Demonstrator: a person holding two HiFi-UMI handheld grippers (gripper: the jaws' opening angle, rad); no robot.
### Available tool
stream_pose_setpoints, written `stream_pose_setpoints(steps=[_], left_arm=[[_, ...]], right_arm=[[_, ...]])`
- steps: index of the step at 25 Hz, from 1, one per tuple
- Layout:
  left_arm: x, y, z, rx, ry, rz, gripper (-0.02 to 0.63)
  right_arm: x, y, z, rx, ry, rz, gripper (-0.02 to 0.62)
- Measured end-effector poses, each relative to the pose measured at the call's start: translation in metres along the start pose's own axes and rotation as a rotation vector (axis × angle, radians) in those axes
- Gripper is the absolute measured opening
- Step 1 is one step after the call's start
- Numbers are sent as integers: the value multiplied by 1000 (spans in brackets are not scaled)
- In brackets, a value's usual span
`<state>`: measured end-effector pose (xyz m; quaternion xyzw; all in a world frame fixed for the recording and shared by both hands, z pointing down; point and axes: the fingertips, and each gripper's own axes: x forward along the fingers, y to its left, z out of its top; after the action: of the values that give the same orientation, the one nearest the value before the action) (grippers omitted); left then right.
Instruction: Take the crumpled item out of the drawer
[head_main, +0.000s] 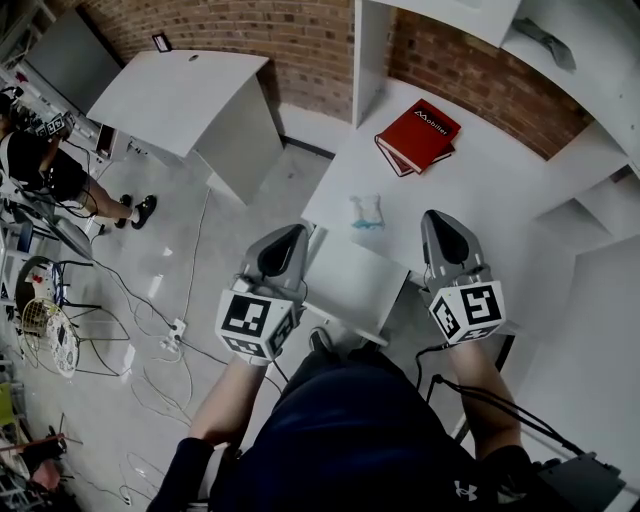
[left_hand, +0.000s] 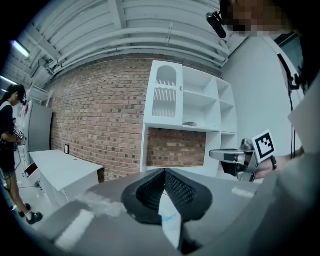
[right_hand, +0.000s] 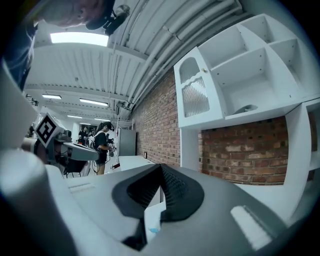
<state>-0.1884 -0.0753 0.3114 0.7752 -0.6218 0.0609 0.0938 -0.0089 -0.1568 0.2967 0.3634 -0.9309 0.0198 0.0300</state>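
The crumpled item (head_main: 366, 212), a pale wad with blue print, lies on the white desk top (head_main: 480, 180), apart from both grippers. A white drawer (head_main: 352, 280) juts out from the desk front just below it. My left gripper (head_main: 291, 234) hangs over the drawer's left edge, its jaws closed tip to tip with nothing between them (left_hand: 164, 171). My right gripper (head_main: 437, 216) hovers right of the wad and is also shut and empty (right_hand: 161, 166). Both point level towards the brick wall. Each gripper view shows the other gripper to the side.
A red book (head_main: 418, 135) lies further back on the desk. White shelving (head_main: 580, 120) rises at the right. A low white table (head_main: 185, 95) stands at the left, with cables (head_main: 170, 330) on the floor and a person (head_main: 45, 170) beyond.
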Motion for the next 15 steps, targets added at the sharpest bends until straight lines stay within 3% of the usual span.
stream_pose_setpoints(steps=[15], left_arm=[[6,3,-6,-41,1,7,3]], right_arm=[[-11,10,1,6,-35,-35,2]])
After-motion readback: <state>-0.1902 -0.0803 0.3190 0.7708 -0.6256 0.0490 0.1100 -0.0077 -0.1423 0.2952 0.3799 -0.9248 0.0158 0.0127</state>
